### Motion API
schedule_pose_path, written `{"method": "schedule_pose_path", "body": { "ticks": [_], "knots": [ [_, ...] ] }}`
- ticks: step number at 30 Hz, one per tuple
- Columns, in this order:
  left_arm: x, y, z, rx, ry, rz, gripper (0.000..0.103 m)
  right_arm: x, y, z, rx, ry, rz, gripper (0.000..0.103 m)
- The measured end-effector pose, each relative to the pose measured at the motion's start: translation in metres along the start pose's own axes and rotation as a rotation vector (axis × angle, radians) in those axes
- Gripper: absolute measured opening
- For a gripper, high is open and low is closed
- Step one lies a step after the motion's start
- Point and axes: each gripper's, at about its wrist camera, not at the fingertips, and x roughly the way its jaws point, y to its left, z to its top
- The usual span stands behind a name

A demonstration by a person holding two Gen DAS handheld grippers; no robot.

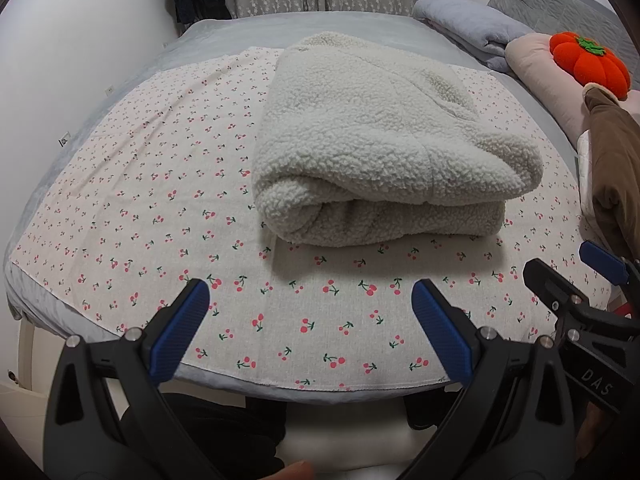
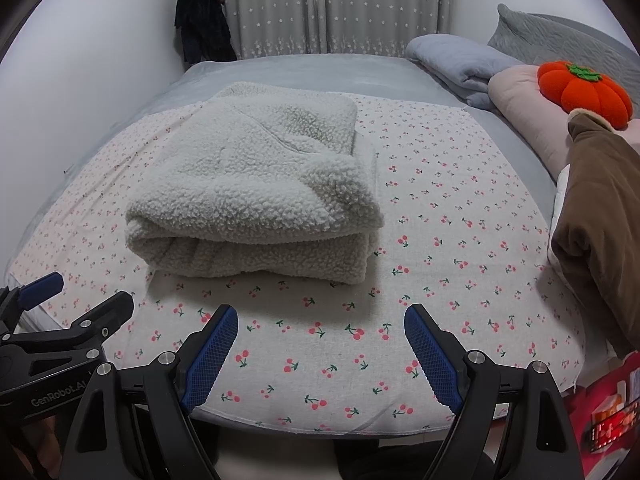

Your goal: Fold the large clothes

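With the fleece garment (image 1: 380, 148) lying folded ahead of both spread, empty jaws, left gripper (image 1: 310, 330) and right gripper (image 2: 320, 354) seem finished; next, probably setting it aside

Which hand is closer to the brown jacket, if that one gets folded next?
Probably the right. The brown jacket lies at the bed's right edge, nearer the right gripper. The left gripper is further over, facing the folded fleece. Both sets of fingers are open and empty.
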Motion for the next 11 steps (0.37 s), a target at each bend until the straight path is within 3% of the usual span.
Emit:
{"method": "schedule_pose_path", "body": {
  "ticks": [11],
  "knots": [
    [0.0074,0.0031,0.0027,0.005,0.021,-0.033,0.101,0.0046,0.0019,0.0031,-0.007,0.009,0.005,0.087]
  ]
}}
